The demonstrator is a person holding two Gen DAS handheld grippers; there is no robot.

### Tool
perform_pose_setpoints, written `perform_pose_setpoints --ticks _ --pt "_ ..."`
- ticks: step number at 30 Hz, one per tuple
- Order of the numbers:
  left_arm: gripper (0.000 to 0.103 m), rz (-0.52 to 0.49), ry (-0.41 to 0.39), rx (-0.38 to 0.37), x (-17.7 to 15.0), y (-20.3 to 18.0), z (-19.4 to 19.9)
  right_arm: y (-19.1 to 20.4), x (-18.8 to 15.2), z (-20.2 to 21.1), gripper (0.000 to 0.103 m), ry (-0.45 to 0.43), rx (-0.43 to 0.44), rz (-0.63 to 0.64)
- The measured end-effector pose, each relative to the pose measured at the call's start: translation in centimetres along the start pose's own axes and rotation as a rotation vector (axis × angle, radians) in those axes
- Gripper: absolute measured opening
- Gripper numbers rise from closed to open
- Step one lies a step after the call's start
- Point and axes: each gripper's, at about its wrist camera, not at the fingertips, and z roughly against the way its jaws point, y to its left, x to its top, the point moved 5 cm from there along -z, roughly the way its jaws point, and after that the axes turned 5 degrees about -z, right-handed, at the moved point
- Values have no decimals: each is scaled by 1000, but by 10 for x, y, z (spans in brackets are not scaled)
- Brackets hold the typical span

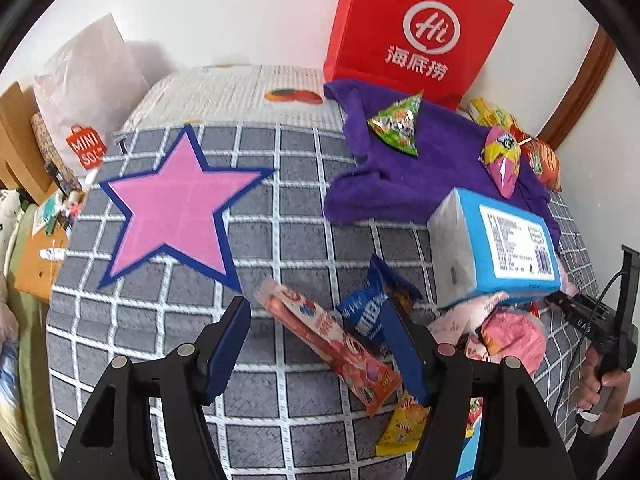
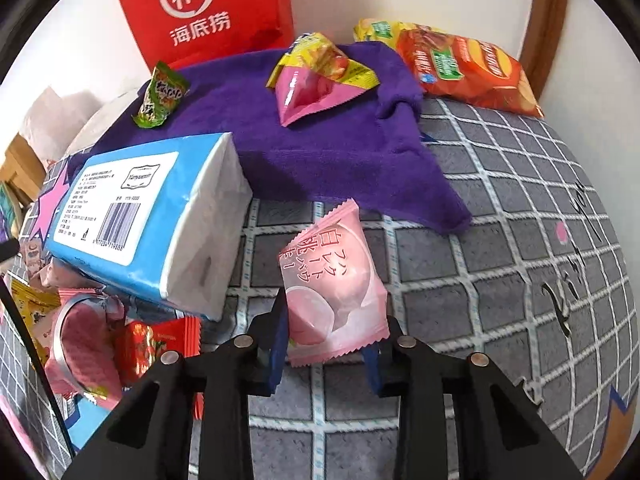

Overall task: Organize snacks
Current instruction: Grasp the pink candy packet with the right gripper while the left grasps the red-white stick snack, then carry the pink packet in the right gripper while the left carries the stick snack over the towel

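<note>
Pink peach-print snack packet (image 2: 334,284) stands tilted — pinched at its lower edge, above the grid-patterned cover (image 2: 480,280).

— What's all this lying on?

— A bed (image 1: 280,208), grey with a white grid and a pink star (image 1: 176,204) printed on it.

— And on top?

— A purple cloth (image 2: 320,152) toward the far edge by the wall, a red bag (image 1: 416,28) standing behind it, orange chip bags (image 2: 468,68) at the far right corner, and a blue tissue pack (image 2: 140,216) propped on a heap of snack wrappers.
</note>
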Motion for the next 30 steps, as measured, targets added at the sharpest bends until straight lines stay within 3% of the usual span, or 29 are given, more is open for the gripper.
perform_pose_setpoints --ticks 9,13,16,18,21,24,30 --pt "64 22 46 -42 -25 -10 -17 -18 -16 26 32 -31 -10 -37" --pt "61 33 48 -26 -25 -11 -28 -17 -23 33 32 -29 -13 -38" --pt "54 46 44 -23 -24 -9 -36 -17 -29 37 32 -24 -19 -32" --pt "39 37 36 -17 -22 -9 -35 -15 -31 38 32 -22 -21 -29" --pt "28 26 28 -50 -19 -10 -33 -11 -33 39 32 -21 -15 -33" --pt "22 5 9 -51 -16 -10 -23 -6 -34 43 32 -26 -10 -31" --pt "19 -12 -52 -13 -8 -4 8 2 -31 61 32 -56 5 -26"
